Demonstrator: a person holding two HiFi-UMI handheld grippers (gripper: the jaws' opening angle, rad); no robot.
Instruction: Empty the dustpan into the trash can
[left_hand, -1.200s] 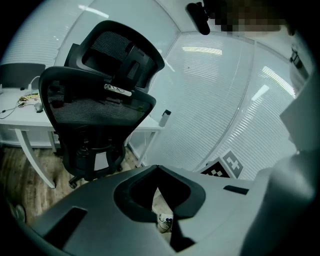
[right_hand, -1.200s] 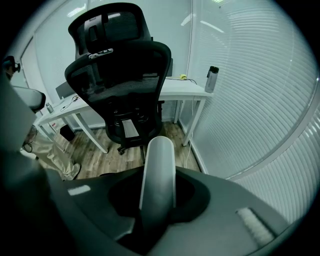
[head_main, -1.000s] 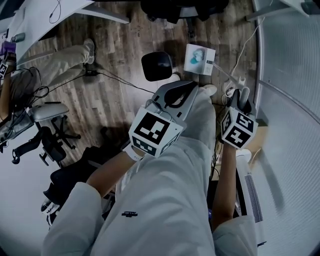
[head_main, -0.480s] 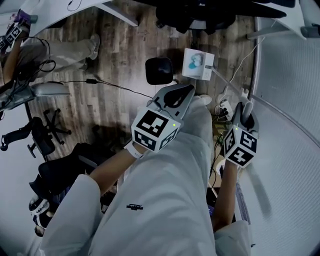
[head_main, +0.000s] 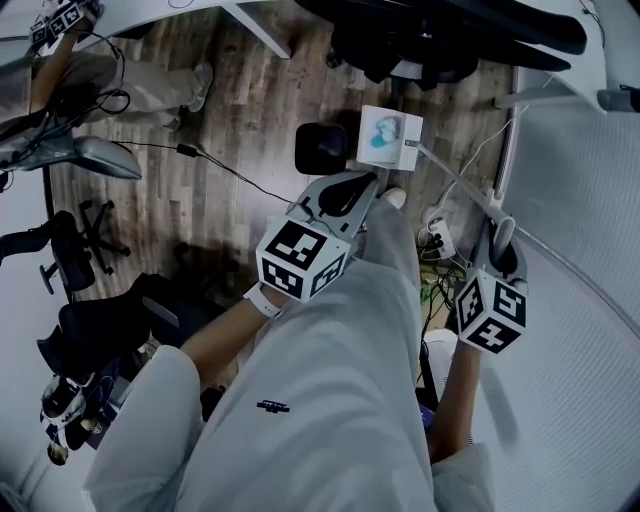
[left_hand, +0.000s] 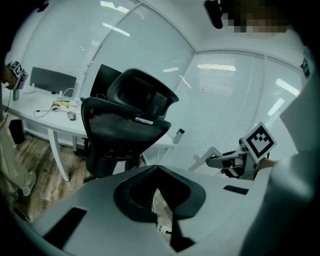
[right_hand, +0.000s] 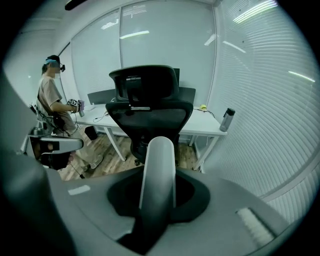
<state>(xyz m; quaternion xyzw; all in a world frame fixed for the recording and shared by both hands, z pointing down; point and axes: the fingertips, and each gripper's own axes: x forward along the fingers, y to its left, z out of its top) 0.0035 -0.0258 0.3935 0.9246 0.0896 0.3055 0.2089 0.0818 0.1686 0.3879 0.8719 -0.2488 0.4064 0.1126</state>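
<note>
Currently the left gripper (left_hand: 158, 169) is fully closed with nothing in it, held above the person's trouser leg (head_main: 330, 380). At its 12 o'clock in the head view the black trash can (head_main: 321, 148) stands on the floor. The white dustpan (head_main: 390, 140) is just beside it, at the can's 3 o'clock; whether the two touch cannot be determined. From the dustpan a thin rod runs toward 4 o'clock to the right gripper (right_hand: 158, 175), whose jaws are set narrow around a pale round handle (right_hand: 159, 155). Caution: a round handle can twist in such a grip, and the pan would then probably tip early and spill beside the can. A long handle also magnifies any swing, so the pan may knock the small can over. A loose cable (head_main: 230, 170) crosses the wood floor (head_main: 230, 100) at the can's 8 o'clock. The room is an office with a black chair (right_hand: 150, 107), a white desk (right_hand: 202, 127) and blind-covered glass walls (right_hand: 260, 100).
</note>
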